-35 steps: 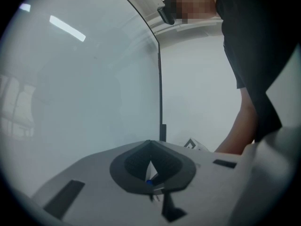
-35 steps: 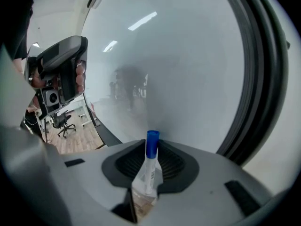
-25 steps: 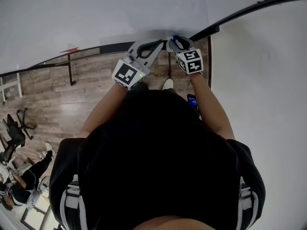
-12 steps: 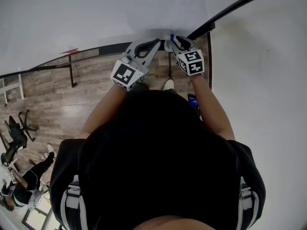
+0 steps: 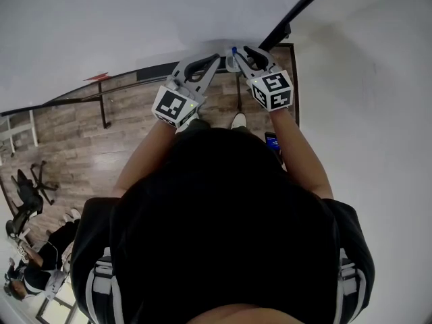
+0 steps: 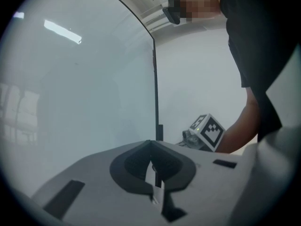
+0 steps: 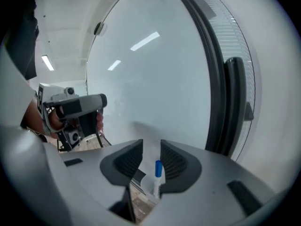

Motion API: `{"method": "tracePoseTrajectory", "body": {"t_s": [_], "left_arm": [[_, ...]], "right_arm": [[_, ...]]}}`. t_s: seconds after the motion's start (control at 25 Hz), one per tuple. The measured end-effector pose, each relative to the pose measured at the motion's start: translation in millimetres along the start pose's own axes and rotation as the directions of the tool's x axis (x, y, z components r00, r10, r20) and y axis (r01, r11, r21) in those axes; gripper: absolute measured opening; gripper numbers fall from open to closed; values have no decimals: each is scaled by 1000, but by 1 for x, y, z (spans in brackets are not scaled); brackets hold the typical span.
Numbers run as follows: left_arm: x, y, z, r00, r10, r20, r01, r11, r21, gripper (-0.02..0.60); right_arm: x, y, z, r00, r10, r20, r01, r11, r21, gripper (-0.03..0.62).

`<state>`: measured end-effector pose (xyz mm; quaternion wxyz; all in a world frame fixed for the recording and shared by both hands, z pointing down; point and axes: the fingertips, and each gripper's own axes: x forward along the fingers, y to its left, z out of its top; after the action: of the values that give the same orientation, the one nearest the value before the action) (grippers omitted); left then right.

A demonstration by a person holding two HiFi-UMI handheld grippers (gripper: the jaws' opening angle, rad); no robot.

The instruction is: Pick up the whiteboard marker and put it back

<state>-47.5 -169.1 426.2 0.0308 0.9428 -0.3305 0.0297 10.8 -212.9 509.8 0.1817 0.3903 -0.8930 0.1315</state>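
The whiteboard marker (image 7: 157,177), white with a blue cap, stands upright between the jaws of my right gripper (image 7: 151,157). It lies close against the right pad, with a clear gap to the left pad. Those jaws have just been opening and now stand open around it. In the head view its blue cap (image 5: 234,49) shows at the right gripper (image 5: 241,51), against the whiteboard (image 5: 135,25). My left gripper (image 6: 153,173) is shut on nothing, level and just left of the right one. It also shows in the head view (image 5: 216,59).
The whiteboard's black frame (image 7: 221,93) runs down just right of my right gripper. A white wall (image 5: 378,113) lies to the right. Below are a wooden floor (image 5: 81,147), an office chair (image 5: 23,204) and a seated person (image 5: 34,262) at the far left.
In the head view my right gripper has shifted up and slightly left along the board, with the blue cap still between its jaws. My left gripper has stayed put.
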Motion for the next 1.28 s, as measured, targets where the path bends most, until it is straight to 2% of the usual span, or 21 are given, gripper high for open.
{"method": "tracePoseTrajectory", "body": {"t_s": [0.24, 0.4, 0.64, 1.0, 1.28], "left_arm": [[2, -6, 2, 1000, 1, -18, -1, 1000, -3, 4], [1, -13, 15, 1000, 4, 30, -4, 1000, 9, 3], [-4, -23, 23, 1000, 10, 13, -10, 1000, 7, 4], [-9, -33, 26, 999, 10, 48, -10, 1000, 9, 5], [-9, -40, 20, 1000, -6, 28, 6, 1000, 3, 5]], "right_arm": [[-30, 7, 42, 991, 50, 124, -50, 999, -8, 114], [-52, 16, 60, 976, 84, 203, -82, 996, -18, 100], [-83, 30, 83, 952, 123, 281, -114, 992, -49, 69], [-107, 39, 84, 931, 131, 341, -109, 991, -82, 9], [-109, 37, 72, 937, 101, 334, -87, 995, -57, 1]]}}
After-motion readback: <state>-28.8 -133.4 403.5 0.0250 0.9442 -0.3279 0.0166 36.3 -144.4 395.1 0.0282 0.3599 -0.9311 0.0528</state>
